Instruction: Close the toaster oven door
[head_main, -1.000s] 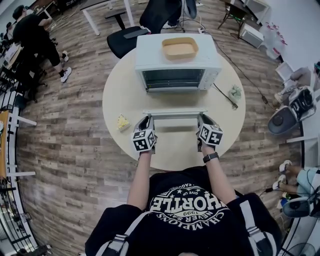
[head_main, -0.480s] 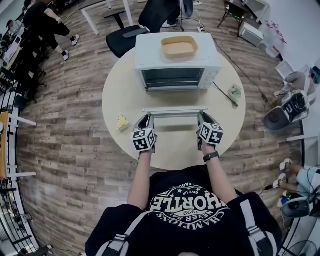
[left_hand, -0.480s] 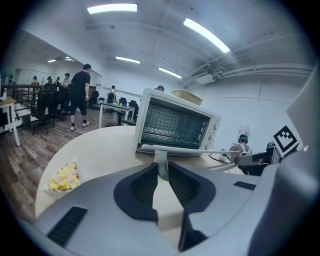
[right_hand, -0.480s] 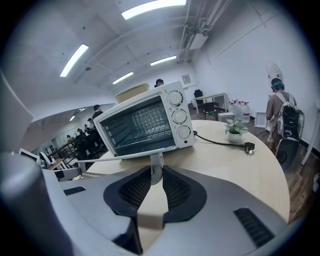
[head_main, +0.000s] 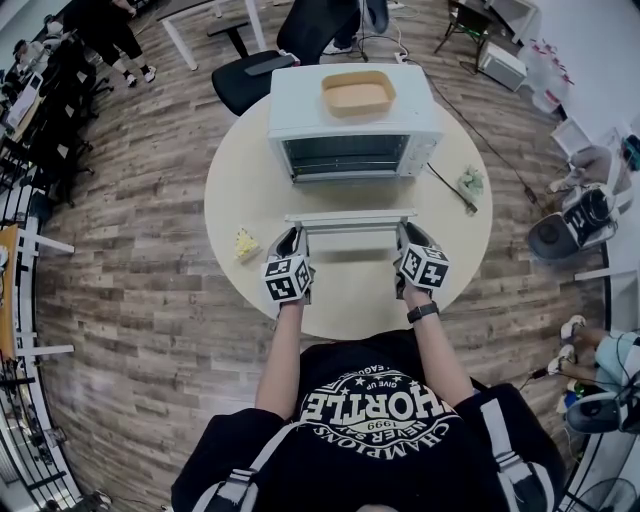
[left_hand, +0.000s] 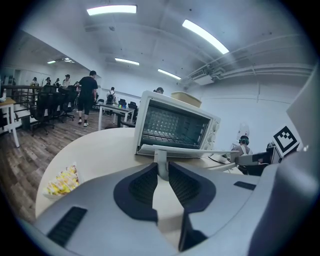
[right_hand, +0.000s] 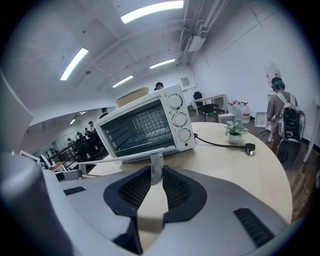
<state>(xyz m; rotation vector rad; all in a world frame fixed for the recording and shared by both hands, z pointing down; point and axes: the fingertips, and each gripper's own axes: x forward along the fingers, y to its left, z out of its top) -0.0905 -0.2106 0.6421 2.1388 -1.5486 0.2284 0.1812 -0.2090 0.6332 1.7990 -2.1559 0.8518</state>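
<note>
Left gripper (left_hand: 163, 167): jaws partly closed, pads pinching the left post of the door handle (head_main: 350, 221), out in front of the toaster oven (head_main: 355, 125).
Right gripper (right_hand: 156, 172): same narrow gap, clamped on the handle's right post, level with its partner.
Door (head_main: 348, 198): folded fully down and lying flat in front of the oven's mouth, hinge at the oven's lower front edge.
Step in hand: judged to be the lift; nothing is raised yet.
Doing it well: raise both ends together so the door doesn't twist. Follow the arc about the hinge and let the wrists roll with it. Ease off before it meets the frame, since a hard push could slide the oven backward.
Oven cavity: wire rack inside, no food seen.
Tan tray (head_main: 359, 94): on top of the oven, looks empty.
Potted plant (head_main: 470, 183): right of the oven, beside the power cord (head_main: 447, 190).
Yellow packet (head_main: 245, 244): front-left of the oven.
</note>
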